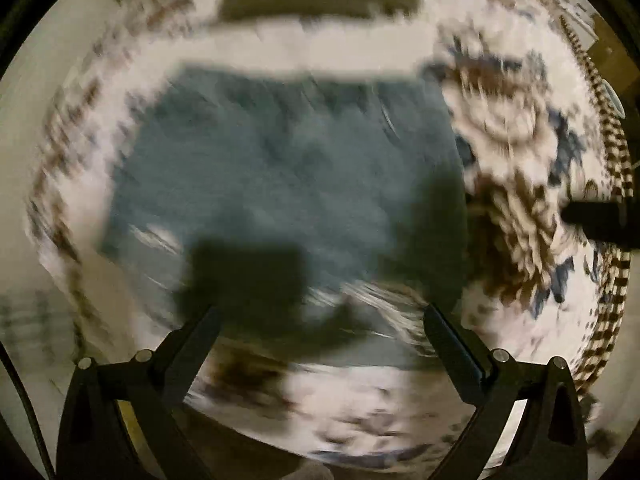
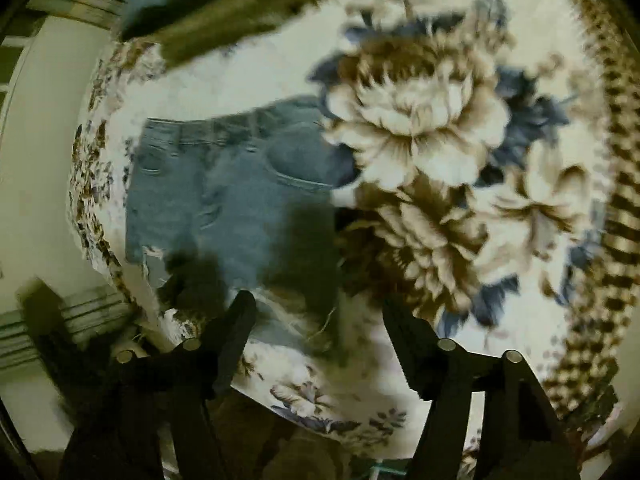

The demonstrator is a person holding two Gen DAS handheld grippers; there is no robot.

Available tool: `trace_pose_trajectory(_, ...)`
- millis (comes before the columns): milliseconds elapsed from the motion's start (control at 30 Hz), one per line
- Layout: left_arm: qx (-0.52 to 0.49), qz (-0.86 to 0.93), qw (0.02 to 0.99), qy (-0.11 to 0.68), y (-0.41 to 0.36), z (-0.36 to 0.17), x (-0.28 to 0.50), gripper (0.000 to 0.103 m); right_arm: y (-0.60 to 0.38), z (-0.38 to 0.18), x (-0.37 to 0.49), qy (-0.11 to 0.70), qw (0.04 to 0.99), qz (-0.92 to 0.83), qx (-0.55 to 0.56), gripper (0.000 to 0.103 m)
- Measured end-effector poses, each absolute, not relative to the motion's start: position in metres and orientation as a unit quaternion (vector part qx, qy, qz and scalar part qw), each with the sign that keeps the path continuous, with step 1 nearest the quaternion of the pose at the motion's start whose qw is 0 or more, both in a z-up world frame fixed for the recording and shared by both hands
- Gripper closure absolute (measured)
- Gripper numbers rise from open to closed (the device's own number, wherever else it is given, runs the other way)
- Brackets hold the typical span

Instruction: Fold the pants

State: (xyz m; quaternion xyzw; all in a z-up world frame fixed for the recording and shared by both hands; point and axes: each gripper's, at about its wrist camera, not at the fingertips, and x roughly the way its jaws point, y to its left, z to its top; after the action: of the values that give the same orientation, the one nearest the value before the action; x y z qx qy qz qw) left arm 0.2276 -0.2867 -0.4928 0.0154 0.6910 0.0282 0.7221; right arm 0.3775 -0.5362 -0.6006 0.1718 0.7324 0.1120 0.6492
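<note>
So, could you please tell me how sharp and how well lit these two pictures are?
Left wrist view: heavy motion blur smears the jeans and flowered blanket; the open left tongs stay crisp, and dark shadows fall on the denim. Right wrist view: milder blur, so pockets and waistband on the jeans still read; the open right tongs are dim; fisheye bends the blanket edges.

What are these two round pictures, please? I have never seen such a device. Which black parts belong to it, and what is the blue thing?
Each picture comes from a fisheye camera on a hand-held gripper, looking along its two black fingers. In one the left gripper stands open and holds nothing. In the other the right gripper is open and empty too. The blue thing is denim pants, lying folded short on a flowered cloth. Both pictures are blurred by motion.
</note>
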Motion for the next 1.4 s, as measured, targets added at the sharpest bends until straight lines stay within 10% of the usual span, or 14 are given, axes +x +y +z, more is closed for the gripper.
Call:
trace_pose_trajectory(433, 0.035, 0.025, 0.735, 0.677, -0.363, -0.586, 0.197, 0.016, -0.489, -0.735, 0.464, 0.764, 0.593, 0.213, 0.138, 0.029)
trace_pose_trajectory(567, 0.031, -0.020, 0.759, 0.650, -0.368, -0.563, 0.197, 0.096, -0.472, -0.743, 0.475, 0.752, 0.596, 0.225, 0.170, 0.030)
trace_pose_trajectory(600, 0.032, -0.029, 0.758, 0.650, -0.368, -0.558, 0.197, 0.100, -0.469, -0.741, 0.477, 0.738, 0.610, 0.227, 0.180, 0.045)
trace_pose_trajectory(633, 0.034, -0.037, 0.756, 0.652, -0.368, -0.553, 0.199, 0.100, -0.468, -0.738, 0.477, 0.730, 0.616, 0.230, 0.186, 0.079)
trace_pose_trajectory(733, 0.020, -0.044, 0.761, 0.646, -0.352, -0.532, 0.206, 0.101, -0.463, -0.726, 0.479, 0.723, 0.624, 0.217, 0.203, 0.092)
trace_pose_trajectory(1067, -0.059, -0.061, 0.788, 0.610, -0.257, -0.423, 0.212, 0.101, -0.432, -0.635, 0.479, 0.701, 0.648, 0.206, 0.217, 0.093)
trace_pose_trajectory(1400, -0.107, 0.014, 0.809, 0.578, -0.103, -0.425, 0.218, 0.101, -0.280, -0.586, 0.501, 0.677, 0.669, 0.232, 0.203, 0.094)
